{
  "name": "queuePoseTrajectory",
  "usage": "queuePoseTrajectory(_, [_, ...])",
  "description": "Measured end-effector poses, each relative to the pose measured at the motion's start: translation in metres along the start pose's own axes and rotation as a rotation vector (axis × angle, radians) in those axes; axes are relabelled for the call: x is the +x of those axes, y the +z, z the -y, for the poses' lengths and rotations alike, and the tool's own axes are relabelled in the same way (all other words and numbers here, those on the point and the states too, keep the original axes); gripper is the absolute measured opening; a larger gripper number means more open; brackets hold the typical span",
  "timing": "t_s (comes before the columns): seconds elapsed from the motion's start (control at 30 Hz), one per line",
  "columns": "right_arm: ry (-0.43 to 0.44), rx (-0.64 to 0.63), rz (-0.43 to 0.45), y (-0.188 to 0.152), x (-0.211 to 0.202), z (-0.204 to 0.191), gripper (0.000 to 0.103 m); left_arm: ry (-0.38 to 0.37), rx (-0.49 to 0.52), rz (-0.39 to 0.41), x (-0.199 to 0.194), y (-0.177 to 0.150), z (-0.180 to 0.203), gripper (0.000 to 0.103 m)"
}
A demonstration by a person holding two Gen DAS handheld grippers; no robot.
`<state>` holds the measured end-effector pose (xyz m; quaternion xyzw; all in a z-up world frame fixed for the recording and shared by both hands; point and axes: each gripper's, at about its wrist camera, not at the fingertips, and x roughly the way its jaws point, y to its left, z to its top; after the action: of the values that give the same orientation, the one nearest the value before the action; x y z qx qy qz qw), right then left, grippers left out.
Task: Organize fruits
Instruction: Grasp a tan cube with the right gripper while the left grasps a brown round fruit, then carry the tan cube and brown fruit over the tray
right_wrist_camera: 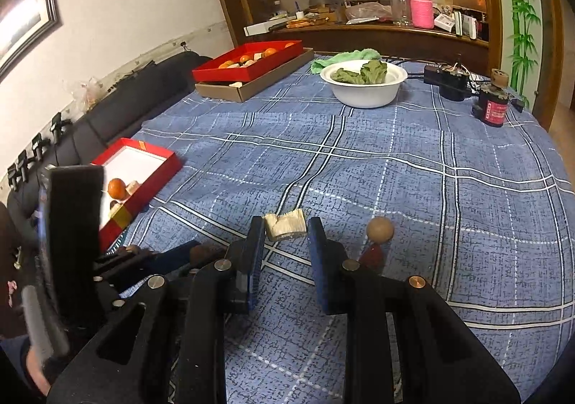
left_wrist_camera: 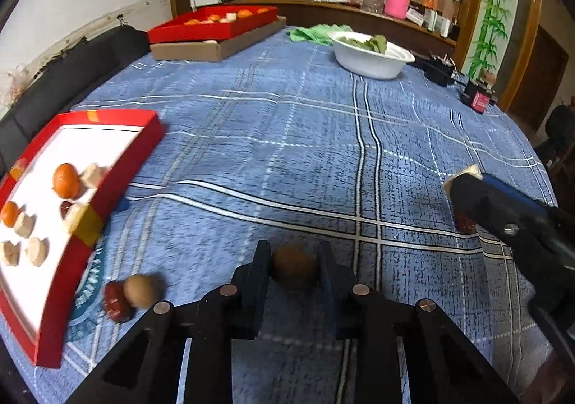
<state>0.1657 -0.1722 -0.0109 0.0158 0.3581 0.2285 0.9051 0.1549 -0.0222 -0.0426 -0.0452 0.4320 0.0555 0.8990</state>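
Observation:
My left gripper is shut on a brown round fruit just above the blue plaid tablecloth. My right gripper is shut on a pale ridged piece; it also shows in the left wrist view. A red tray at the left holds oranges, pale pieces and a red date. Another brown fruit and a red date lie beside the tray. A tan round fruit and a red date lie right of my right gripper.
A second red tray of fruit sits on a cardboard box at the far left. A white bowl with green leaves, a green cloth, black adapters and a red-labelled spool stand at the back. A dark sofa borders the left.

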Motion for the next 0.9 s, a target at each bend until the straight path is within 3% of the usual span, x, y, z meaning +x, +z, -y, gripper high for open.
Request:
queuePoseTrajectory(0.43, [-0.021, -0.088, -0.027, -0.009, -0.012, -0.033, 0.023, 0.006, -0.001, 0.071, -0.053, -0.03, -0.022, 0.025])
queuePoseTrajectory(0.9, [-0.01, -0.131, -0.041, -0.033, -0.036, -0.058, 0.023, 0.002, -0.031, 0.084, -0.067, -0.042, -0.034, 0.025])
